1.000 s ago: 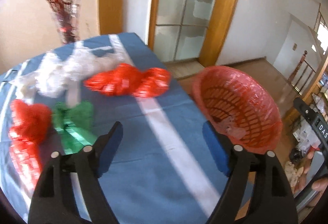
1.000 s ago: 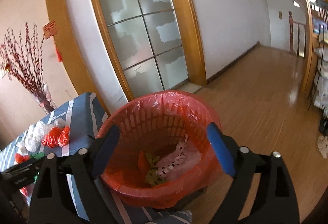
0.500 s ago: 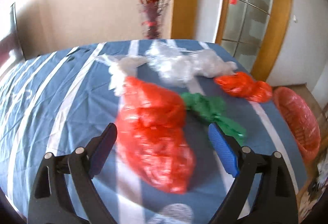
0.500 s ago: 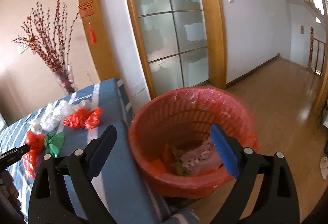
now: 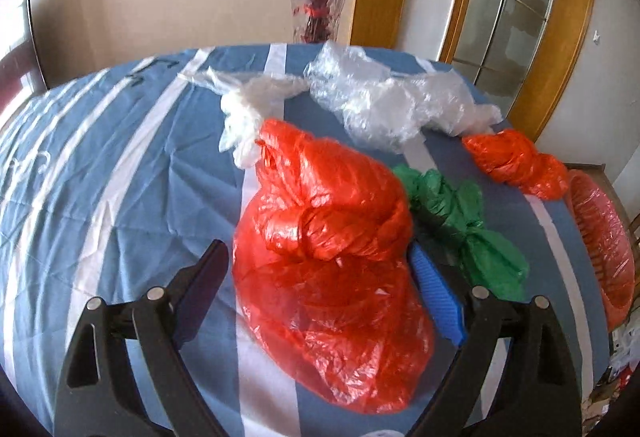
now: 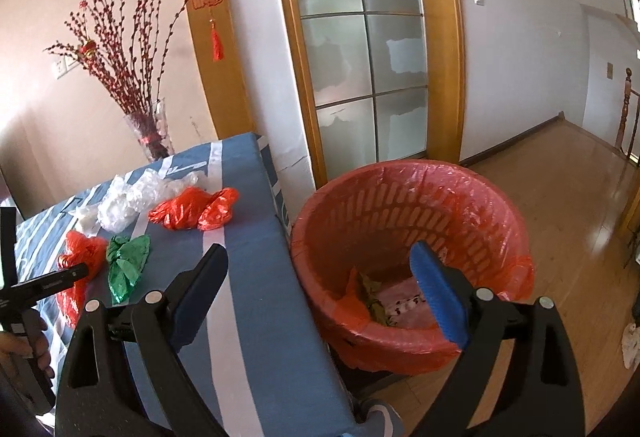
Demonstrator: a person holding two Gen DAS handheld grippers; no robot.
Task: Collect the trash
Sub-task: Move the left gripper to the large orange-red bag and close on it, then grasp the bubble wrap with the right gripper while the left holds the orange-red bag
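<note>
Clearly the left gripper is w/ jaws spread wide either side of the big red bag, having just been opening, pads not yet pressing, prob. to take it first as nearest trash on the striped table. Right gripper hangs wide & empty by the red-lined basket off the table edge, prob. waiting. Basket contents hard to make out; green bag partly behind the left gripper's finger.
</note>
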